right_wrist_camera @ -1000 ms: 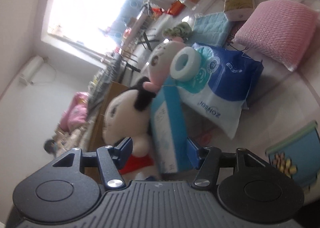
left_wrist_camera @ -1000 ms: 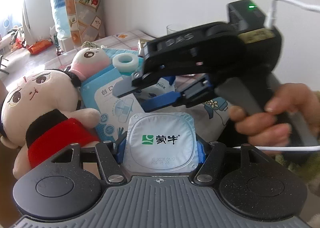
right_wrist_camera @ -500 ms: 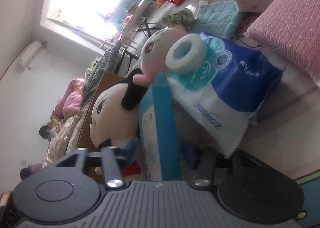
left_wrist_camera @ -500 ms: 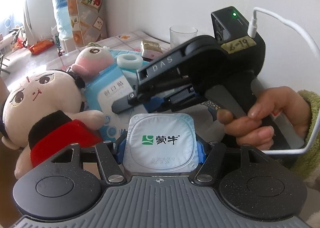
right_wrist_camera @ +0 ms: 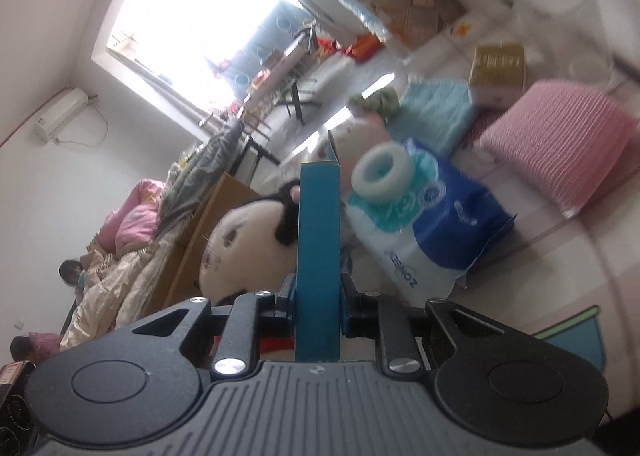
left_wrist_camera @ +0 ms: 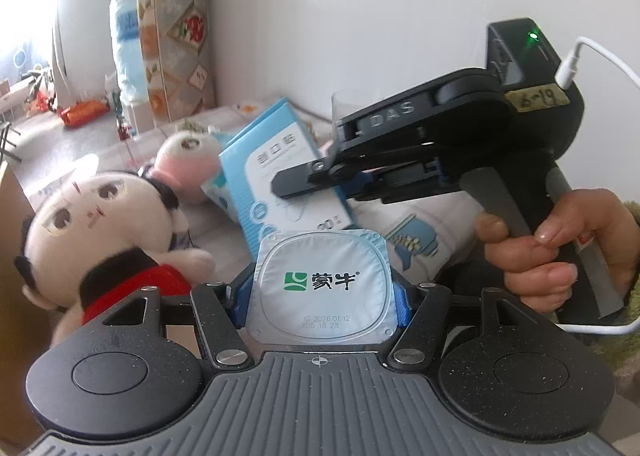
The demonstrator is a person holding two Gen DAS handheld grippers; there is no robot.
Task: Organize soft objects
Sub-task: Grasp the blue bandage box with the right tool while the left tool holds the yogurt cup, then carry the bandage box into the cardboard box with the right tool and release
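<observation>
Blue box: flat light-blue cardboard box [right_wrist_camera: 318, 256] with white print, pinched at its narrow edges in the right gripper [right_wrist_camera: 318, 296], whose jaws are closing on it; it is tilted above the desk [right_wrist_camera: 560, 256], in front of the plush toys.
Yogurt cup: square plastic cup with a silvery foil lid and green logo [left_wrist_camera: 322, 288], clamped between the blue pads of the left gripper [left_wrist_camera: 322, 298].
Plush doll: large cream-faced doll with black hair and red top [left_wrist_camera: 100, 232], lying at the desk's edge; a smaller pink-and-white plush [left_wrist_camera: 186, 164] sits behind it.
Tissue pack: blue-and-white plastic pack [right_wrist_camera: 436, 232] lying flat, with a white foam ring [right_wrist_camera: 380, 178] on top.
Left view only: a hand [left_wrist_camera: 560, 240] gripping the black handle of the right gripper, with a white cable plugged in.
Right view only: pink ribbed cushion [right_wrist_camera: 560, 144], light-blue quilted pad [right_wrist_camera: 436, 116], gold box [right_wrist_camera: 498, 64], clear glass [right_wrist_camera: 560, 8].
</observation>
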